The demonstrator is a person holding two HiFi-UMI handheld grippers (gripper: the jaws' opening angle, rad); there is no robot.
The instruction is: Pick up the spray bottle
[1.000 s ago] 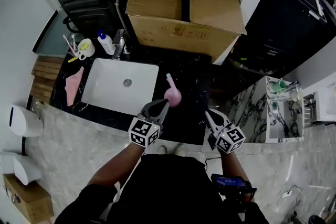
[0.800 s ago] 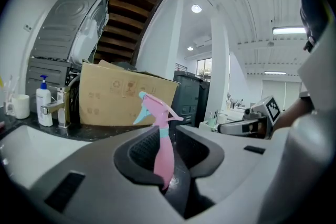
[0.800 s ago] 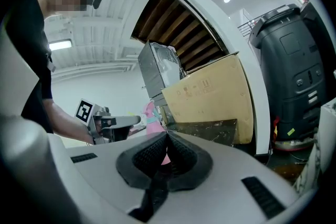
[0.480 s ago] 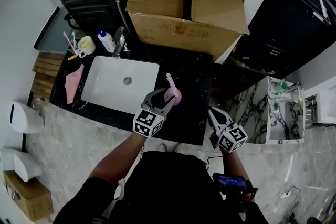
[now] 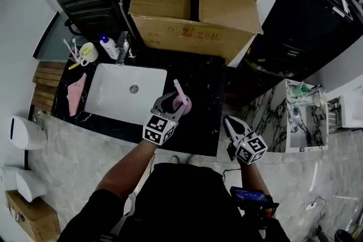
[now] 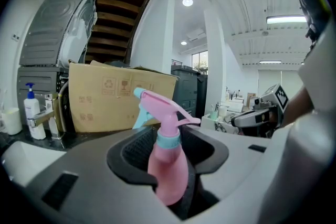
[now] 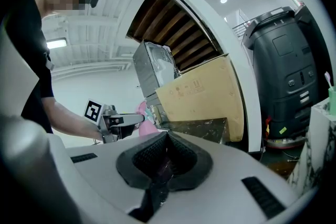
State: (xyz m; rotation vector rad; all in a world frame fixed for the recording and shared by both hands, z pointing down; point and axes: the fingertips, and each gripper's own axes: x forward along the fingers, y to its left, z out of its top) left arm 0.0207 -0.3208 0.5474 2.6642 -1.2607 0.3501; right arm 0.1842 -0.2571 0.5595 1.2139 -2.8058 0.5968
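A pink spray bottle (image 5: 182, 103) with a light blue collar and nozzle stands upright on the black counter (image 5: 211, 88), right of the sink. My left gripper (image 5: 172, 101) reaches up to it. In the left gripper view the bottle (image 6: 168, 170) stands between the black pads (image 6: 137, 150). The jaws have just been opening and stand wide around the bottle's body. I see no squeeze on it. My right gripper (image 5: 229, 124) hovers at the counter's near right edge, apart from the bottle. Its pads (image 7: 165, 157) meet with nothing between them.
A white sink (image 5: 102, 77) lies left of the bottle, with a faucet (image 5: 122, 45), a soap bottle (image 5: 107, 46), a cup of toothbrushes (image 5: 86, 52) and a pink cloth (image 5: 75, 93) around it. A big cardboard box (image 5: 195, 0) fills the back of the counter.
The left gripper's jaws went from shut to wide open and moved forward, so the pink bottle now stands between them. The right gripper stayed put.
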